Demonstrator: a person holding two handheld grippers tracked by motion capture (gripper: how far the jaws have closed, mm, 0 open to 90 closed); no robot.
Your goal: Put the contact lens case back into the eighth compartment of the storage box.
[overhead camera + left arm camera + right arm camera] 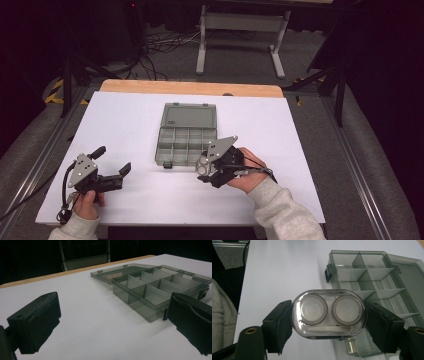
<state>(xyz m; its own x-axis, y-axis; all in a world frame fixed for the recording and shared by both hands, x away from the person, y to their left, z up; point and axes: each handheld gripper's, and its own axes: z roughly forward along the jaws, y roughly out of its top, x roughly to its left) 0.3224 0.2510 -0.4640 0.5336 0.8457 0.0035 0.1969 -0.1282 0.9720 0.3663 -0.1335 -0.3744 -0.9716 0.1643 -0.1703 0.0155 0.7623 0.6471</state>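
A: What is the right gripper [328,322] carrying?

B: A clear oval case [328,314] with two round lids, pinched at its ends between the jaws. It is hanging just over the near right corner of the open box [186,135], probably so it can drop into a compartment.

A: And the left gripper [114,161]?

B: It is gaping wide and gripping nothing, waiting near the table's [125,120] near left corner, apart from the box, likely to keep clear.
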